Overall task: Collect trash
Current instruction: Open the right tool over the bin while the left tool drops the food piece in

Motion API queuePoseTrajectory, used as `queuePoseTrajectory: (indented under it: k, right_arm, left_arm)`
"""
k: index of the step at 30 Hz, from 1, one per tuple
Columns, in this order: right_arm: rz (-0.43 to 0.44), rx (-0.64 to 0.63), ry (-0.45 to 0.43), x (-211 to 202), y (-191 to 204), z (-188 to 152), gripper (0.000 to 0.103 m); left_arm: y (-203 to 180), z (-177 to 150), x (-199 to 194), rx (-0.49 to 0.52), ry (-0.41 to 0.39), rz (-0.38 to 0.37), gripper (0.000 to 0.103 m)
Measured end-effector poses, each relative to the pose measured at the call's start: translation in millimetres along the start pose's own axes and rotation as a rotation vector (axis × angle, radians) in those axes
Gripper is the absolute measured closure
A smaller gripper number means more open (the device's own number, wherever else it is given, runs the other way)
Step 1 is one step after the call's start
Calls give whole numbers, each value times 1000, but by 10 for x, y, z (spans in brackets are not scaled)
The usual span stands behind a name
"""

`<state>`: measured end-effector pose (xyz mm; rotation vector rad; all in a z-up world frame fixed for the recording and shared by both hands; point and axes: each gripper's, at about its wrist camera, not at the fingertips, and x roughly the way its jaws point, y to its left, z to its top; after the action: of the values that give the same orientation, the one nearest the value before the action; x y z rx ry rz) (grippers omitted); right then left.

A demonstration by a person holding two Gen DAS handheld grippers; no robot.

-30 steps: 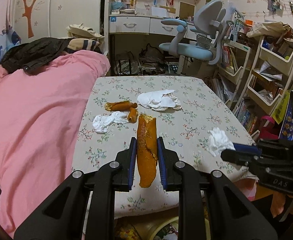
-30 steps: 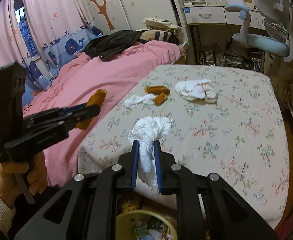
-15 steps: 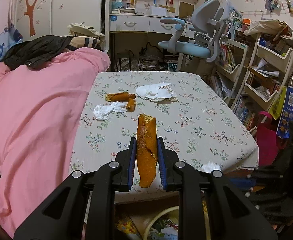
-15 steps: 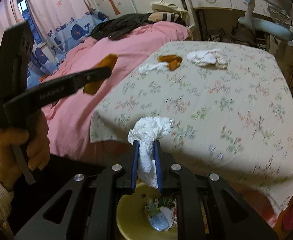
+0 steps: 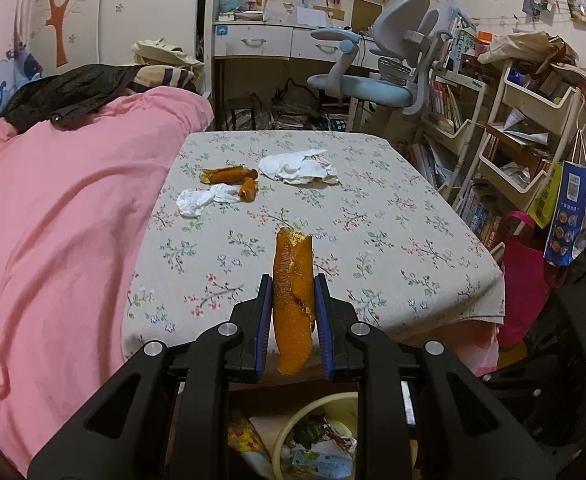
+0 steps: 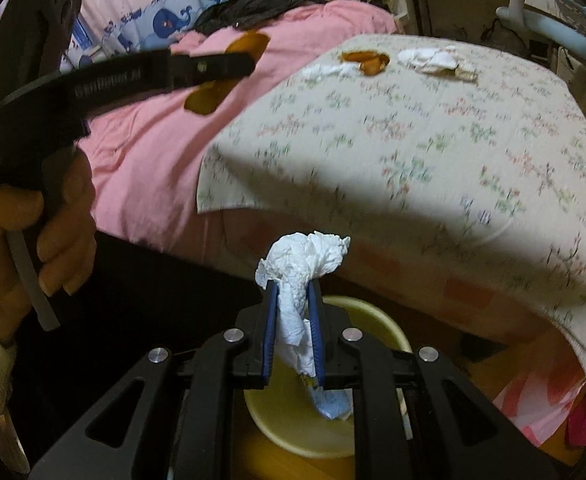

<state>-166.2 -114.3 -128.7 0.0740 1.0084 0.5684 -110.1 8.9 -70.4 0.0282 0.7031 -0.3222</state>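
Observation:
My left gripper (image 5: 293, 284) is shut on a long orange peel (image 5: 293, 300), held at the table's near edge above a yellow bin (image 5: 317, 436) on the floor. My right gripper (image 6: 293, 286) is shut on a crumpled white tissue (image 6: 301, 276), low in front of the table, right over the yellow bin (image 6: 293, 420). The left gripper with its peel (image 6: 229, 68) also shows in the right wrist view. On the floral table (image 5: 373, 220) lie two orange peel pieces (image 5: 229, 176), a small tissue (image 5: 201, 202) and a larger white wad (image 5: 299, 166).
A pink bed (image 5: 61, 208) runs along the table's left side. A blue desk chair (image 5: 377, 76) and a desk stand behind the table. Shelves with books (image 5: 513, 132), a blue bag (image 5: 567, 212) and a pink bag (image 5: 523, 280) crowd the right.
My right gripper has dropped with the tissue from above the table edge to just over the bin. My left gripper has pulled back toward the table's near edge with the peel.

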Motion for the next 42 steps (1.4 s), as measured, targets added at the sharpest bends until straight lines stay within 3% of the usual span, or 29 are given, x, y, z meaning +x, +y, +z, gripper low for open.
queuePoseTrajectory:
  k: [9, 13, 15, 23, 42]
  right_arm:
    - [-9, -1, 116, 154, 51, -241, 85]
    - [-19, 16, 168, 215, 31, -341, 63]
    - [-26, 21, 172, 208, 15, -361, 63]
    - [-73, 127, 110, 62, -218, -368, 49]
    - [-122, 328, -45, -218, -577, -344, 42]
  left_arm:
    - [-125, -187, -40, 10, 27, -24, 84]
    - [-215, -296, -50, 28, 46, -32, 84]
    - [-253, -340, -53, 35, 53, -36, 84]
    - [-368, -509, -75, 63, 89, -52, 84]
    - [-671, -818, -53, 177, 183, -85, 84]
